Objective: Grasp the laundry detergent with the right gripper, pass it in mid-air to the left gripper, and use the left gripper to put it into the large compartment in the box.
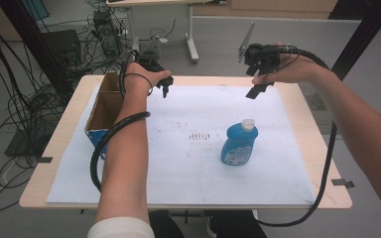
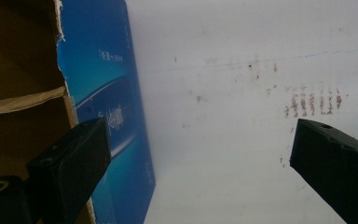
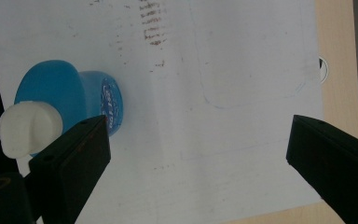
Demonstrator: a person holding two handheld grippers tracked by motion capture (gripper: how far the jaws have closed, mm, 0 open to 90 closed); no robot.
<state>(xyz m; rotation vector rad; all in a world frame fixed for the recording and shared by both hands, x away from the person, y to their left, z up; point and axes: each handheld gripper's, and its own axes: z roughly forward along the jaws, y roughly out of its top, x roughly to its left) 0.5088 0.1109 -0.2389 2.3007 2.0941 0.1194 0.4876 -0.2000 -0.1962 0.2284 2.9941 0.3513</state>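
The right gripper and left gripper hover with jaws wide apart, both empty (approach step). On the white sheet by the cardboard box the blue bottle stands upright; next, the right gripper must descend around it.

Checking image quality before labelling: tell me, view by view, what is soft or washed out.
High view: even light, blue bottle fairly sharp. Left gripper view: white sheet hazy, blue box side soft. Right gripper view: bottle's white cap overexposed, near edges soft.
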